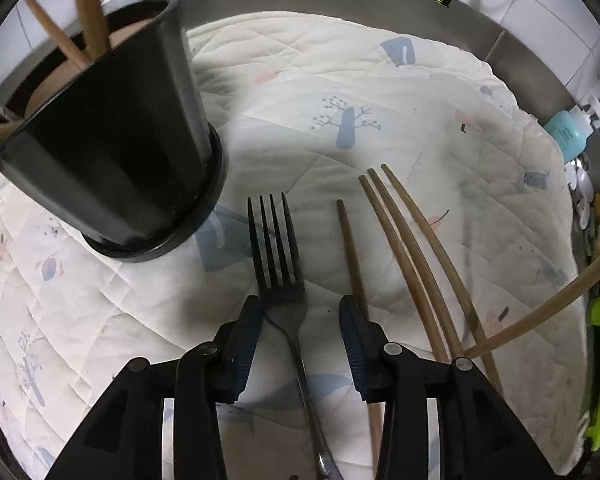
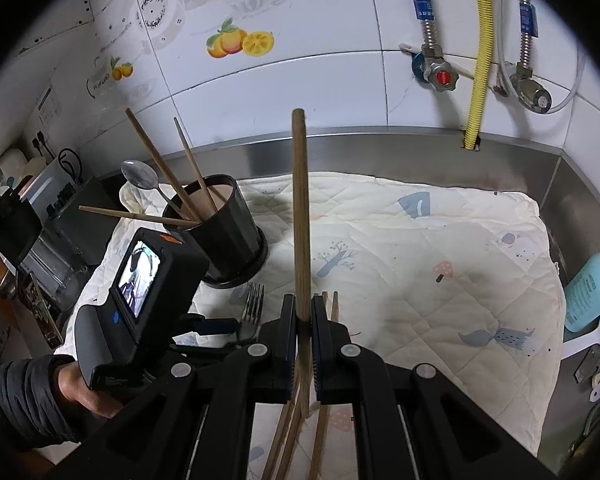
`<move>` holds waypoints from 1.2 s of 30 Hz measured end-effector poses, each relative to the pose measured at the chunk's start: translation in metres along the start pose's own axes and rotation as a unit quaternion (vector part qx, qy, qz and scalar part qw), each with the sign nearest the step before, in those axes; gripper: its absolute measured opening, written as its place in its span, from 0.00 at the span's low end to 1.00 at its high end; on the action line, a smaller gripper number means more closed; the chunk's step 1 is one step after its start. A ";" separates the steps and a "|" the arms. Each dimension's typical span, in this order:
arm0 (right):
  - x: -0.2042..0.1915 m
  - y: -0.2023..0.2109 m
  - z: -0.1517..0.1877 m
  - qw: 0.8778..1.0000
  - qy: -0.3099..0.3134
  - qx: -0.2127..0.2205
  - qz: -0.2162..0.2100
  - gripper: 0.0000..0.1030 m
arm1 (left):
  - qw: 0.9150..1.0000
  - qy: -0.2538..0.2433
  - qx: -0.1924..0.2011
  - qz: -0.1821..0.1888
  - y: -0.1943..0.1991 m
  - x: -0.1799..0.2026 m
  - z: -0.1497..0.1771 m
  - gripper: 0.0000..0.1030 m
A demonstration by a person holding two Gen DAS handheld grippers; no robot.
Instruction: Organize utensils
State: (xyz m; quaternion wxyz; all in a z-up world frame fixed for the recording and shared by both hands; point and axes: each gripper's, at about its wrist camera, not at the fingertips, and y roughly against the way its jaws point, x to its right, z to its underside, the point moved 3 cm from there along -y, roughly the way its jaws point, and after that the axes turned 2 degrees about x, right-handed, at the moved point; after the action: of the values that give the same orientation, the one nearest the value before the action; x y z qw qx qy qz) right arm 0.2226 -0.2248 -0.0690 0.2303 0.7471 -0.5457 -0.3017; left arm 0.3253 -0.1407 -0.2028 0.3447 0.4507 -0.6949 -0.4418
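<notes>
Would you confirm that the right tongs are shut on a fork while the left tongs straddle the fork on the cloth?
Not quite: the right tongs are shut on a chopstick, as the right wrist view shows. The left tongs do straddle the fork on the cloth.

A home kitchen: white wall tiles [image 2: 308, 20] with fruit decals [image 2: 240, 43], water valves [image 2: 440, 74], a steel counter [image 2: 380, 152] and a utensil holder [image 2: 224, 236].

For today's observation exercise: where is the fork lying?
In the left wrist view the fork lies on the quilted cloth, between the black holder and the loose chopsticks.
</notes>
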 end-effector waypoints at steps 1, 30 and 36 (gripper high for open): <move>0.000 0.000 0.000 1.000 -0.002 0.000 0.000 0.09 | 1.000 0.001 0.005 -0.001 0.000 0.000 0.000 0.42; -0.003 0.030 -0.012 0.999 0.005 0.037 -0.003 0.09 | 0.986 0.012 0.137 0.098 0.079 -0.020 0.009 0.22; -0.013 0.037 -0.023 0.999 0.021 0.049 -0.006 0.09 | 0.980 0.004 0.167 0.112 0.114 -0.023 0.013 0.00</move>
State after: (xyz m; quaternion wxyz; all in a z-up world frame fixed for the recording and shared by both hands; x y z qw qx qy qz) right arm 0.2111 -0.2225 -0.0252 0.2026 0.7671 -0.5503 -0.2601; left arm 0.2856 -0.0925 -0.1042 0.3145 0.4235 -0.8034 -0.2763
